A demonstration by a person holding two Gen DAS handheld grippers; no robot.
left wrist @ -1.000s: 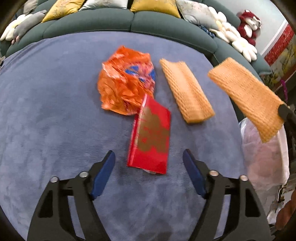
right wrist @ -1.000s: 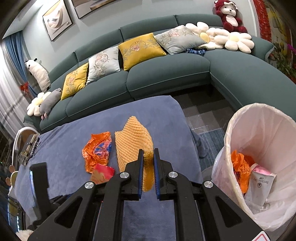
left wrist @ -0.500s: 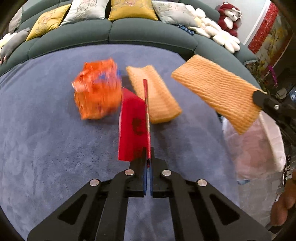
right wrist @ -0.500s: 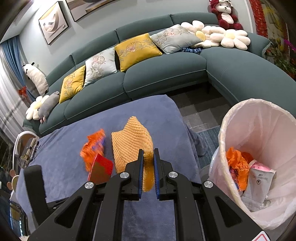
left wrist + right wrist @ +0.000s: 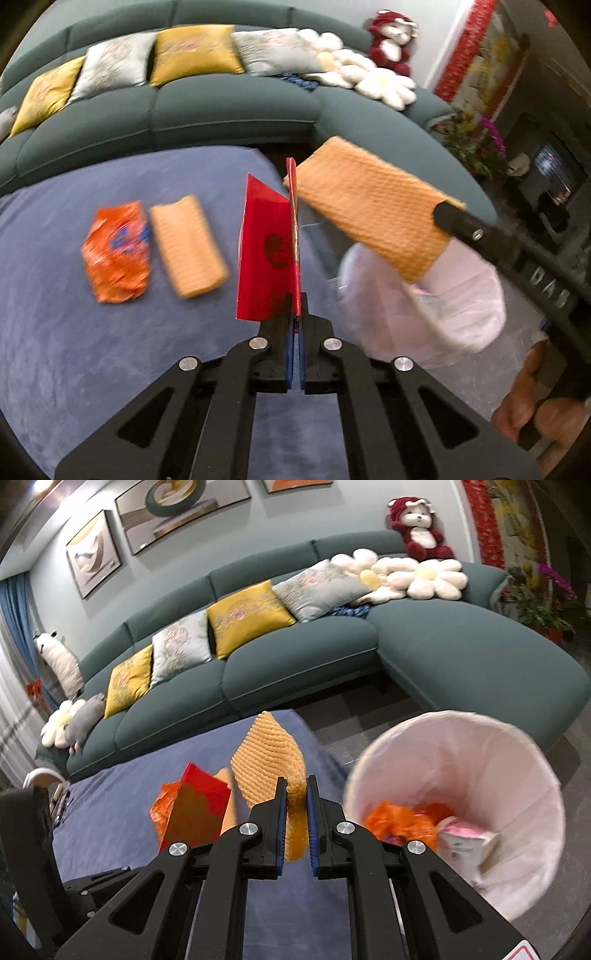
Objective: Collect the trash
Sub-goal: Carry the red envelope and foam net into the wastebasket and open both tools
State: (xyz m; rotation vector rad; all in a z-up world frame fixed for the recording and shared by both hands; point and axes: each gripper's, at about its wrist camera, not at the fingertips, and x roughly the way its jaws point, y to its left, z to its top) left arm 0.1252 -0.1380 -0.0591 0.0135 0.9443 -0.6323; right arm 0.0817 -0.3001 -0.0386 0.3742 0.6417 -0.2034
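The left gripper (image 5: pixel 296 314) is clamped on a red packet (image 5: pixel 264 251), held upright at frame centre above the blue bench (image 5: pixel 74 350). The right gripper (image 5: pixel 295 805) is clamped on an orange foam net (image 5: pixel 267 760) — beside the white-lined bin (image 5: pixel 517 775), lower right. Left of centre on the bench lie an orange wrapper (image 5: pixel 116 251) and a second foam net (image 5: pixel 188 247).

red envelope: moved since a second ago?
Yes. The red envelope was flat on the blue cloth; now it is lifted off it, clamped in the left tongs.
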